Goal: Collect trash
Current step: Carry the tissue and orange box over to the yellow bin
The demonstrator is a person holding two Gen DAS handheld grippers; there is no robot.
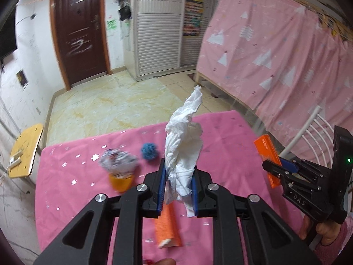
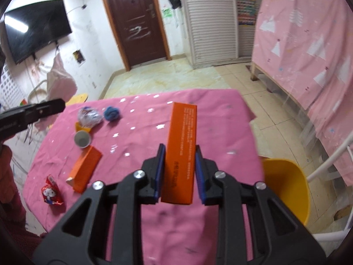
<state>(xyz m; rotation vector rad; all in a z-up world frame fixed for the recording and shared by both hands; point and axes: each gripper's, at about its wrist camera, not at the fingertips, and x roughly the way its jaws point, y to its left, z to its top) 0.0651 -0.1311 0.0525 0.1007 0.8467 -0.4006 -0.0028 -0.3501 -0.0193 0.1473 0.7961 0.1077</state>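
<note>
My left gripper [image 1: 178, 176] is shut on a crumpled white tissue [image 1: 185, 137] and holds it above the pink table [image 1: 77, 176]. My right gripper [image 2: 179, 154] is shut on a long orange box [image 2: 182, 152], held above the table; it also shows at the right of the left wrist view [image 1: 268, 154]. On the table lie a second orange box [image 2: 85, 170], a crumpled silver wrapper [image 2: 90, 116] on a yellow cup [image 2: 80, 127], a blue yarn ball [image 2: 111, 112], a white paper cup [image 2: 82, 141] and a red candy wrapper [image 2: 51, 193].
A yellow bin [image 2: 286, 187] stands on the floor at the table's right side. A white chair [image 1: 313, 132] and a pink-curtained bunk bed [image 1: 275, 50] are at the right. A small yellow stool [image 1: 25, 150] stands at the left.
</note>
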